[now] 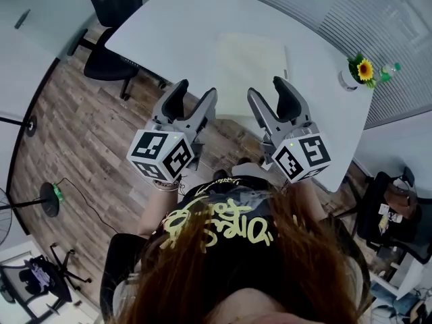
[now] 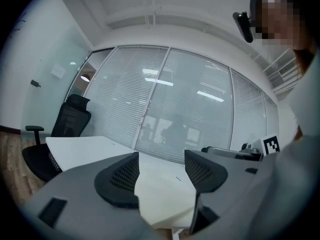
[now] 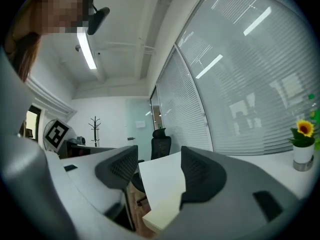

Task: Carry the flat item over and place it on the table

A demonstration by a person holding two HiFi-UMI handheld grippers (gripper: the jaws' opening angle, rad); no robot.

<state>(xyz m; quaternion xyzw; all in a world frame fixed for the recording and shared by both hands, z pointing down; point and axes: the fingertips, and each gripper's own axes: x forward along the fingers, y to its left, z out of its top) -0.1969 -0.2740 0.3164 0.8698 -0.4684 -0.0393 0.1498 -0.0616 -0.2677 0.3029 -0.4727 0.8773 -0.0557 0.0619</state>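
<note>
L hand-held gripper [image 1: 196, 94]: jaws apart, empty | R hand-held gripper [image 1: 267, 90]: jaws apart, empty | flat item [image 1: 251, 69]: lying on counter [image 1: 162, 25] by near edge | flower pot [image 1: 351, 78]: right corner

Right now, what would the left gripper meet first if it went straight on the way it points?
Probably the pale flat item lying on the white table. The open left gripper aims toward its near edge with nothing in between, though depth is unclear.
</note>
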